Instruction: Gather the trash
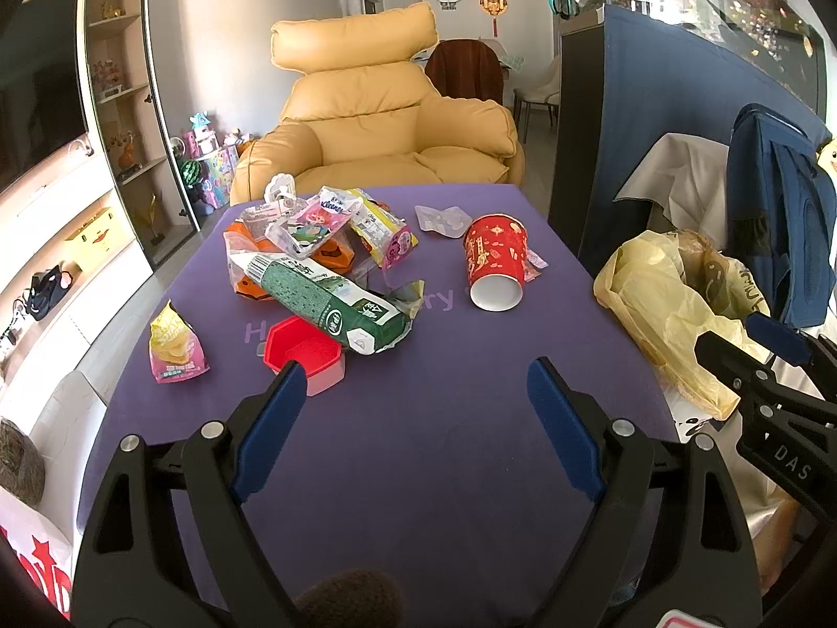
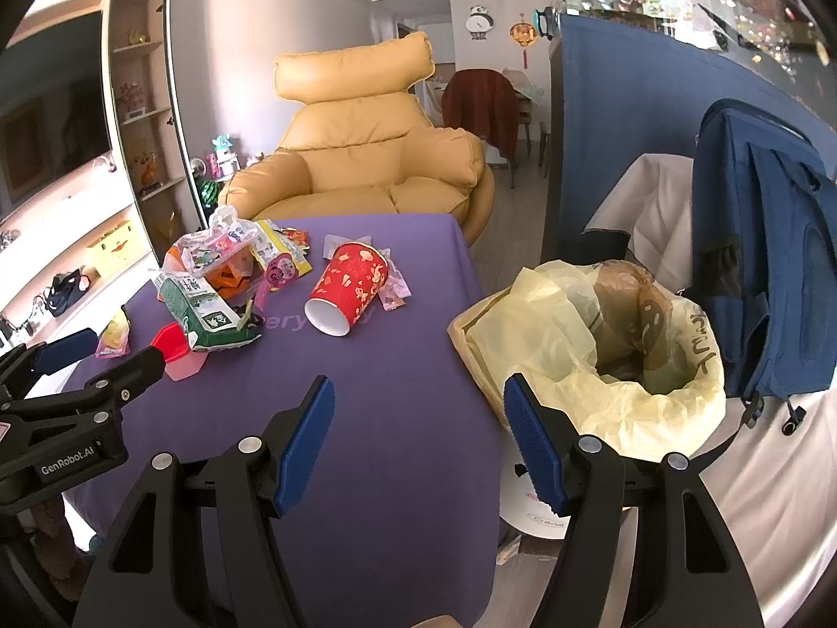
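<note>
Nearest, the left gripper [image 1: 416, 384] and right gripper [image 2: 418, 403] both stand spread wide and empty over a bare stretch of the purple table [image 1: 418, 460], clear out to its near and right edges. Just off the right edge sits one bin lined with a crinkled yellow bag [image 2: 601, 366], mouth open. Farther in lie one red hexagonal box [image 1: 301, 353], one green carton [image 1: 335, 309], one small pink snack packet [image 1: 175, 348] and one red paper cup [image 1: 494, 261] on its side, then a heap of glossy wrappers [image 1: 324, 220]. Beyond stands one yellow armchair [image 1: 376, 110].
</note>
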Demonstrator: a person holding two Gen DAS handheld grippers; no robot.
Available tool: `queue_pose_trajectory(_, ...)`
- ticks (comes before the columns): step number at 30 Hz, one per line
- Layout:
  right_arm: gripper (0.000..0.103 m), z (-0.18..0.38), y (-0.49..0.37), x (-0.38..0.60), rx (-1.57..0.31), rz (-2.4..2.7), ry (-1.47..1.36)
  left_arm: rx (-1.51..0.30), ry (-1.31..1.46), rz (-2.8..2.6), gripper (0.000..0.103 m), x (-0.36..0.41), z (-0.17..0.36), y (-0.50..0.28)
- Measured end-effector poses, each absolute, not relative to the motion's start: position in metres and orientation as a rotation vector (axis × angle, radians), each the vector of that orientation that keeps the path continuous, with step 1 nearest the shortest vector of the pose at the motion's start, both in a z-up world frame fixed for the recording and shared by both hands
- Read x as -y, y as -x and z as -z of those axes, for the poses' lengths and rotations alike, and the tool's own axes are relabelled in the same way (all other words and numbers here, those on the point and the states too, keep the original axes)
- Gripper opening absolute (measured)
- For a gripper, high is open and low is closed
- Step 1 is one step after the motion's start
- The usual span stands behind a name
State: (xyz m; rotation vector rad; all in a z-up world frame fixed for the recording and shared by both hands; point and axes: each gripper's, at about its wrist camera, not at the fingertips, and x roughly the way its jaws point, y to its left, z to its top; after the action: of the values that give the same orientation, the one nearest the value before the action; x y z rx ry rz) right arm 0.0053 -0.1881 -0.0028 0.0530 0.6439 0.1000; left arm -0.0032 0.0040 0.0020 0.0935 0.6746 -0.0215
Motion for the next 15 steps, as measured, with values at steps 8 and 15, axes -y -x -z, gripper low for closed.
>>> queue_pose_trajectory(8,0.064,0.0033,-0.0050,0.1885,-0.642,-0.099,-0.054,-0.678,-0.092,0.023,0.082,-0.0037,-0.0021,0.0022)
queue_pose_trajectory(15,0.064,0.0028,-0.0045,0.1887,-0.642,-0.098,-0.054,-0.674,-0.091,0.022,0.082,-0.0027,-0.0016,0.0026)
